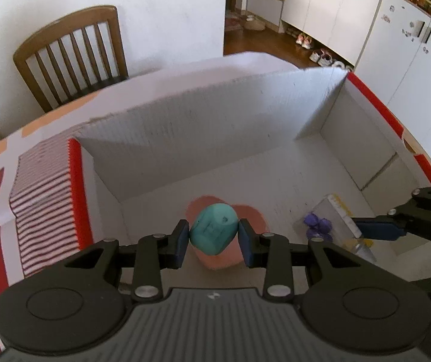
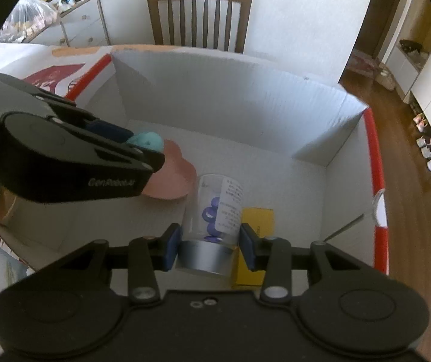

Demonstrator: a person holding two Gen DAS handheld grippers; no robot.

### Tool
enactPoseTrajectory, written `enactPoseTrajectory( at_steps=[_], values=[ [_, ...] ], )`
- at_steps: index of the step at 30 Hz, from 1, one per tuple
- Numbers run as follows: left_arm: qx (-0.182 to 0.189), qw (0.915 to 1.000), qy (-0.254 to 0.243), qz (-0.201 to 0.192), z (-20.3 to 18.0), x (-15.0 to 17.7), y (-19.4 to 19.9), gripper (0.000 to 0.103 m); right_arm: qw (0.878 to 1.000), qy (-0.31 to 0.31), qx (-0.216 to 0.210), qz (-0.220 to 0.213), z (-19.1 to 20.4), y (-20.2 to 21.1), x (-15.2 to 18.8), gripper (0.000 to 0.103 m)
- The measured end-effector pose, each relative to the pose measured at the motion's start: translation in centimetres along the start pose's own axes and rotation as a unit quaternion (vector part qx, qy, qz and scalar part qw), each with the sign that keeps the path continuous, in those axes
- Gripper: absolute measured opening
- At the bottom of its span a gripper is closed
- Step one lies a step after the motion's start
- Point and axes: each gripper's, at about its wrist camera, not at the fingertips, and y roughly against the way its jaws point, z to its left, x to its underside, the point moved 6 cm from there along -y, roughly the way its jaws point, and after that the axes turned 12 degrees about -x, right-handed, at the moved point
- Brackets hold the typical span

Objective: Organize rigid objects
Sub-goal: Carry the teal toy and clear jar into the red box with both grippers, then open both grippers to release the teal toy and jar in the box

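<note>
Over the cardboard box [image 1: 203,126], the left gripper [image 1: 214,238] clamps a teal ball [image 1: 214,232], the right gripper [image 2: 211,246] a clear jar [image 2: 214,211]; lower both gently, then release above the floor.

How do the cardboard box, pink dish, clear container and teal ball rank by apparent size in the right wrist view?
1. Cardboard box, by far the largest.
2. Clear container and pink dish: unsure; the container is nearer the camera, the dish partly hidden by the left gripper.
3. Teal ball, smallest, partly hidden.
</note>
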Motion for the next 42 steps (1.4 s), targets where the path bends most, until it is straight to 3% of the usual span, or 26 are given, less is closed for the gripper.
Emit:
enactPoseTrajectory(
  at_steps=[5, 13, 25, 34, 38, 42],
  values=[
    [0.008, 0.9999, -0.003, 0.009, -0.2, 0.5, -0.4, 0.034, 1.000, 0.000, -0.004, 0.018, 0.1, -0.9, 0.4, 0.041],
    [0.053, 0.9980, -0.030, 0.018, -1.0, 1.5, 0.6, 0.034, 0.999, -0.002, -0.007, 0.037, 0.2, -1.6, 0.8, 0.041],
    [0.050, 0.9954, -0.047, 0.067, -1.8, 2.4, -0.8, 0.034, 0.998, -0.003, -0.004, 0.057, 0.4, -2.7, 0.0, 0.043],
    [0.054, 0.9937, -0.041, 0.089, -1.3, 2.4, -1.1, 0.036, 0.999, 0.000, -0.012, 0.039, 0.2, -1.8, 0.0, 0.053],
    [0.054, 0.9950, -0.031, 0.079, -1.1, 2.2, -0.3, 0.046, 1.000, -0.002, -0.010, 0.026, 0.2, -1.3, 0.0, 0.054],
    [0.050, 0.9963, -0.024, 0.065, -0.9, 2.1, 0.8, 0.048, 1.000, -0.004, -0.010, 0.014, 0.3, -0.4, 0.1, 0.054]
  ],
)
